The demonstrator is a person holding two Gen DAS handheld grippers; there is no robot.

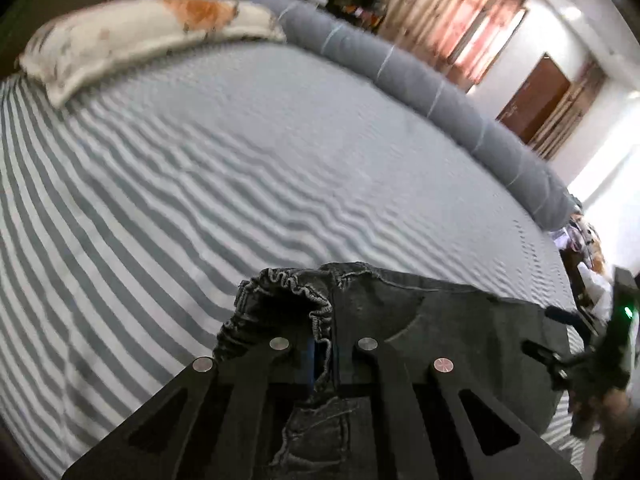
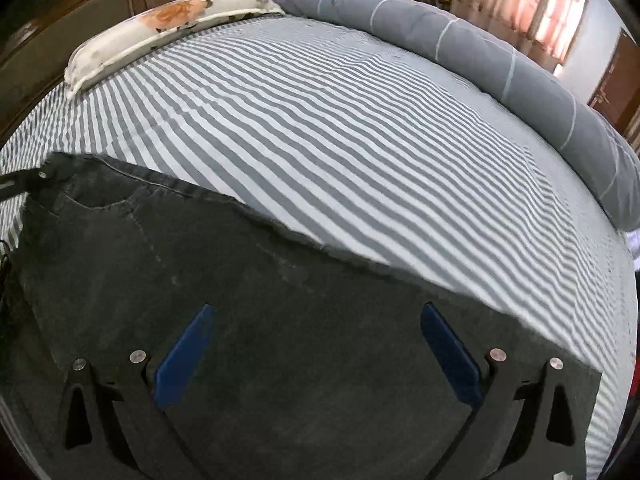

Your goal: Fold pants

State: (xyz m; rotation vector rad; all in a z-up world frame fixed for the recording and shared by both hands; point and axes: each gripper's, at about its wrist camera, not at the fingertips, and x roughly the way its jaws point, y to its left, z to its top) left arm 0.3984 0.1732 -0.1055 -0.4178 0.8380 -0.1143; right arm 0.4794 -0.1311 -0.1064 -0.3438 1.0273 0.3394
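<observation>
A striped bed (image 2: 320, 120) is filling the room, a floral pillow (image 2: 168, 20) and grey bolster (image 2: 460, 40) lying along its edges; curtains (image 1: 452, 12) are glowing beside a brown door (image 1: 532, 100).

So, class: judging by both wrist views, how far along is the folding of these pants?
Early. Done: the dark pants lie on the striped sheet. In hand: the left gripper is shut on the elastic waistband; the right gripper is open above the fabric. Left: no fold shows; all folding remains.
</observation>
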